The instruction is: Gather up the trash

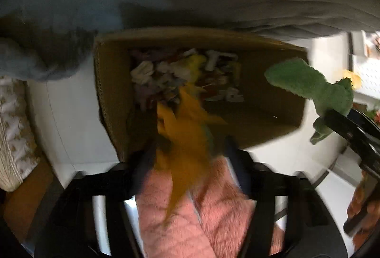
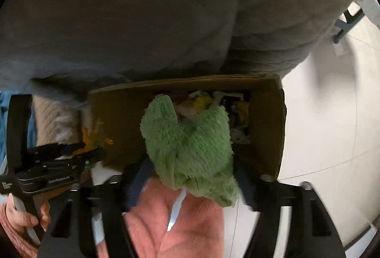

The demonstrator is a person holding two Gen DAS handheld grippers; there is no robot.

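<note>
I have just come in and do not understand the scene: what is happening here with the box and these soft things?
A person is holding a hand-held gripper in each hand over an open cardboard box that already holds mixed scraps. At the left hand-held gripper hangs a yellow-orange soft piece; at the right hand-held gripper hangs a green fluffy cloth. Both sets of jaws stand wide, so the pieces seem to be dropping into the box.
</note>
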